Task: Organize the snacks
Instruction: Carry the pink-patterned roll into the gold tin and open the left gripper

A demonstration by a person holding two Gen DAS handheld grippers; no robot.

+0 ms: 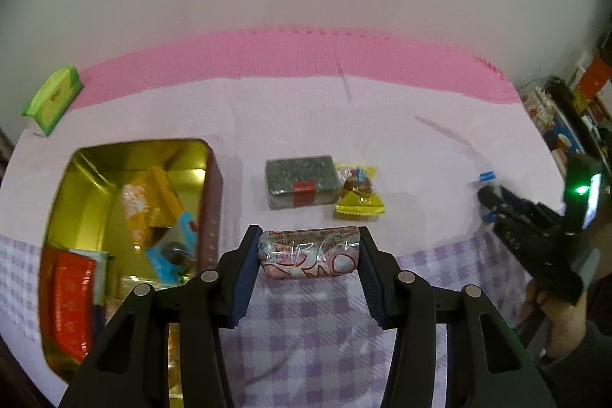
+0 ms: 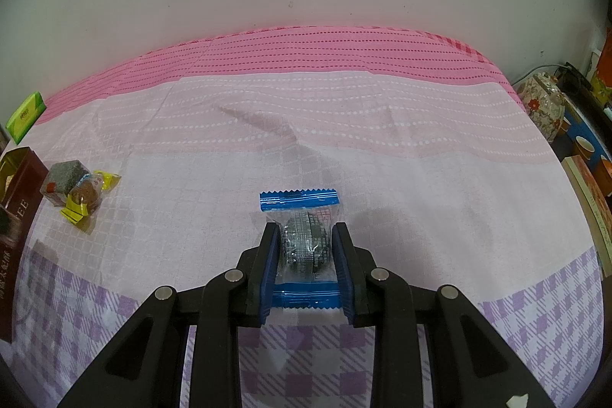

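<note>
Just right of the gold tin [image 1: 208, 178], the left hand-held gripper [image 1: 309, 252] pinches a pink-wrapped snack [image 1: 309, 255], while the right hand-held gripper [image 2: 306, 247] pinches a blue-edged snack packet [image 2: 304, 239] farther right.

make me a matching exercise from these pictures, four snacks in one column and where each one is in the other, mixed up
Snacks
1. pink wrapped snack
2. blue-edged packet
3. yellow candy
4. red packet

Places
A. lying inside the gold tin
B. between the fingers of the right gripper
C. on the cloth beside the dark green block
D. between the fingers of the left gripper

Pairs: 1-D, 2-B, 3-C, 4-A
</note>
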